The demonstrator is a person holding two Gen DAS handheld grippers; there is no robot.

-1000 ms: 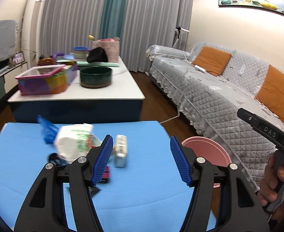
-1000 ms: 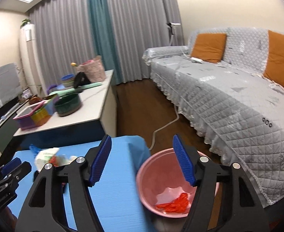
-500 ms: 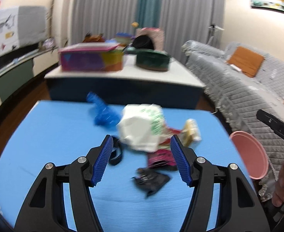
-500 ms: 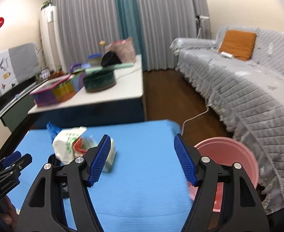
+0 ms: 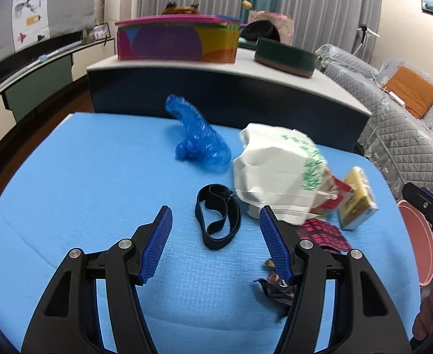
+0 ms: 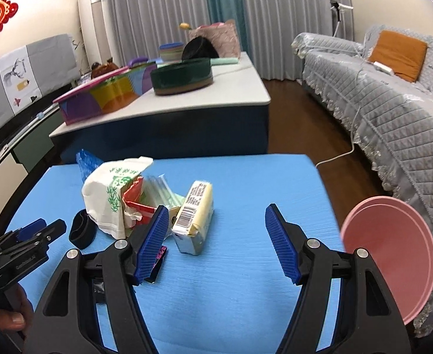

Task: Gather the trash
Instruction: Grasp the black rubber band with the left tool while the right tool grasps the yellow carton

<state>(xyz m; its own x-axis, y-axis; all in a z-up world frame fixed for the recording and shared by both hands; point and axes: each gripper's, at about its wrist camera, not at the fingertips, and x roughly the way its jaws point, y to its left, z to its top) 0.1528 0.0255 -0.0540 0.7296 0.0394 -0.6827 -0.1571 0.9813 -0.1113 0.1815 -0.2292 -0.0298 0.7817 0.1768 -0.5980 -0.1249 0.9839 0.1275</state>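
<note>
Even, soft indoor light in both wrist views, with strong fisheye distortion and slight blur.

Illumination is diffuse and moderately bright, from no source in view; the closed curtains point(image 6: 225, 8) show no daylight glare. Shadows are faint: only a soft dark patch lies on the blue mat point(image 5: 78, 194) beneath the left gripper point(image 5: 216, 243). Straight edges, such as the white table's point(image 6: 240, 94) rim, bow outward toward the frame borders, and black vignette arcs fill the corners. The colourful box point(image 5: 175, 39) and the crumpled white bag point(image 5: 275, 174) look slightly smeared. The pink bin point(image 6: 390, 253) at the right edge is stretched and soft. Colours lean slightly cool.
</note>
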